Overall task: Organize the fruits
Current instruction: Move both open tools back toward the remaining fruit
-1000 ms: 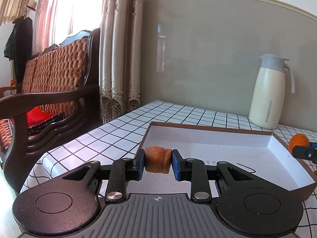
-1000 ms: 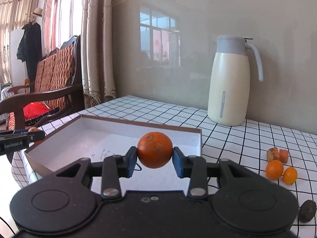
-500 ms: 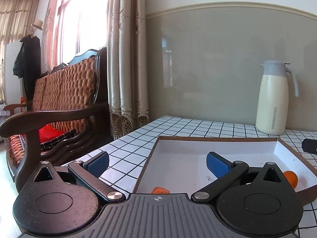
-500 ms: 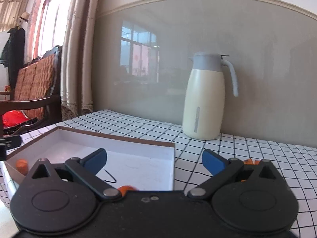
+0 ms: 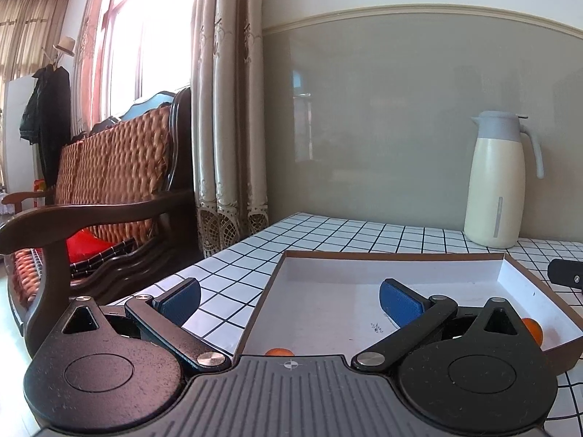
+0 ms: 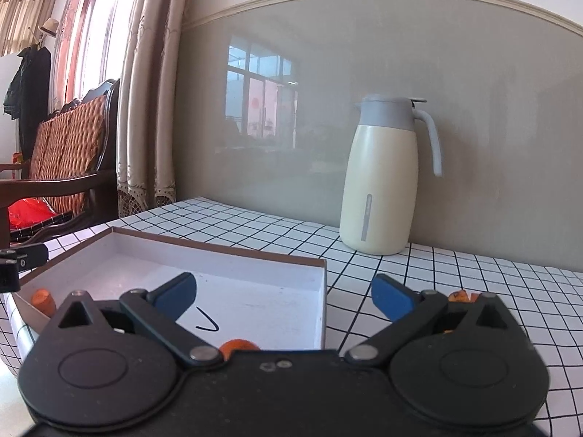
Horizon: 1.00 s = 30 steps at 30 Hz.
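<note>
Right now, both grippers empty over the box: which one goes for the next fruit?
Probably right. The right gripper is open, with loose fruit on the table beside its fingers, outside the box. The left gripper shows only boxed fruit.

Paper, cloth and polished wood

Matt cardboard box (image 5: 382, 266) on a smooth checked tablecloth (image 5: 328, 229); glossy dark-wood bench (image 5: 91, 215) at left, satin-smooth jug (image 6: 382, 182) at right.
</note>
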Motion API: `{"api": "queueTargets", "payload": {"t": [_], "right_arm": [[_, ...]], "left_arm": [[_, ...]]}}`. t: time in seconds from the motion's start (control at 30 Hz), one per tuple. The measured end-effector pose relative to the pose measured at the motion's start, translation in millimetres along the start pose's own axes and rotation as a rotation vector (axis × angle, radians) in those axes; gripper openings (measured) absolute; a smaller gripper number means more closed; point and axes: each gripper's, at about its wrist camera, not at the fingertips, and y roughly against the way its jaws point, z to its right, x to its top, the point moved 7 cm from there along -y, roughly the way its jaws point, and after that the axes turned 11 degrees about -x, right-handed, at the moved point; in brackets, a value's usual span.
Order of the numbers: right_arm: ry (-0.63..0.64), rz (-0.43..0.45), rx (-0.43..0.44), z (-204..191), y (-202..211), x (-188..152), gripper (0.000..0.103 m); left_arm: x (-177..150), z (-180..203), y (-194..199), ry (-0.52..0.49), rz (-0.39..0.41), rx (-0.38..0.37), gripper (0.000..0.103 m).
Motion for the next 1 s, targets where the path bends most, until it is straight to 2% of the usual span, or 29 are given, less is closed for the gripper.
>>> {"api": "queueTargets", "payload": {"t": [0.3,0.7,0.87,1.0], "right_arm": [[-0.023,-0.016,-0.002,5.8,3.0,-0.5,0.097],[-0.027,-0.001,-0.023,18.0,18.7,2.3,0.097],[-0.037,0.013,-0.064,40.4,30.0,5.2,0.097],[-0.064,0.011,-0.119,67.9,36.7,5.8,0.097]], "left_arm": [[3.0,4.0,3.9,-0.007,0.008,-0.011,0.103],[9.6,9.5,17.9,0.044,0.039,-0.035,0.103],[11.5,18.7,26.0,0.079,0.048,-0.069,0.103],[10.9,36.5,29.8,0.070,0.047,-0.109,0.103]]}}
